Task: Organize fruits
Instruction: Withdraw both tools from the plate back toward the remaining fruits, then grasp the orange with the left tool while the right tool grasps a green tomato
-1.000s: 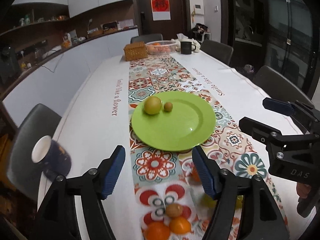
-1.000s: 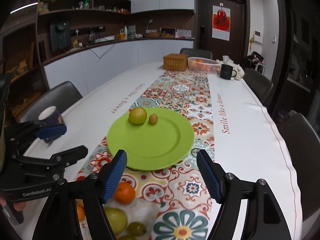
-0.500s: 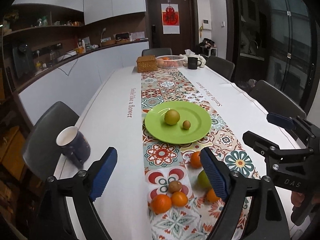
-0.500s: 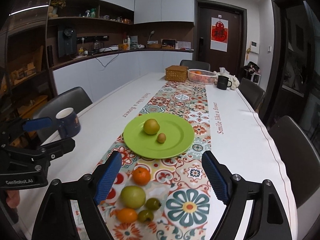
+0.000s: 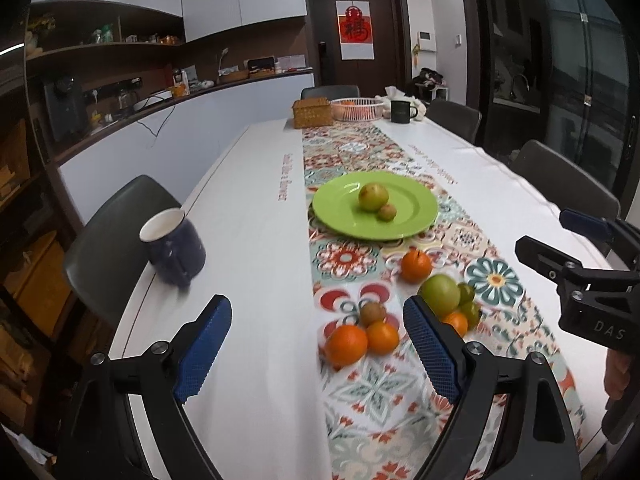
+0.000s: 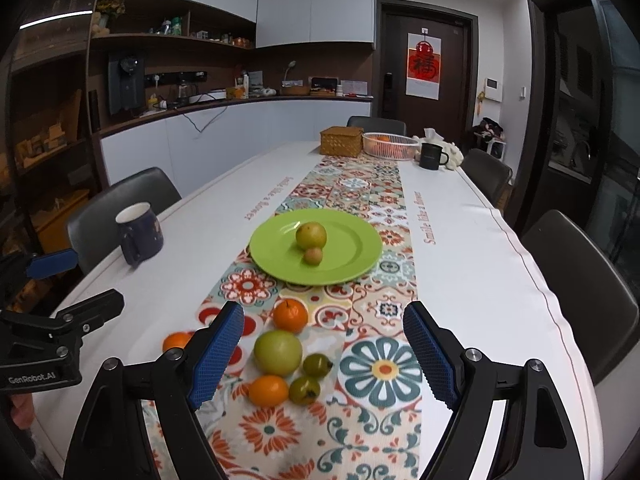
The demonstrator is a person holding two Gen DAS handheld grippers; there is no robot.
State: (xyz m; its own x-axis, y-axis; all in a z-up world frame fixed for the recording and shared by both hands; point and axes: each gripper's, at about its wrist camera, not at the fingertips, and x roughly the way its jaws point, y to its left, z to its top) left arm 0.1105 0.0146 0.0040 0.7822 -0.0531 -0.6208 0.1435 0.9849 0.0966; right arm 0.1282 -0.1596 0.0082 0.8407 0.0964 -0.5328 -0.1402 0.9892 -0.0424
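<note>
Both tools — left tool [image 5: 316,350] and right tool [image 6: 323,354] — gape wide and empty over the counter's [image 6: 460,264] loose fruit; the green apple [image 6: 277,352] at the right tool's 11 o'clock is firm, smooth and rollable — pinch across its widest girth.

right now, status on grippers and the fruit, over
Left gripper and right gripper open, both empty. Two fruits on green plate; loose fruit pile on runner near the grippers. Nothing between pile and plate; blue mug off to side.
</note>
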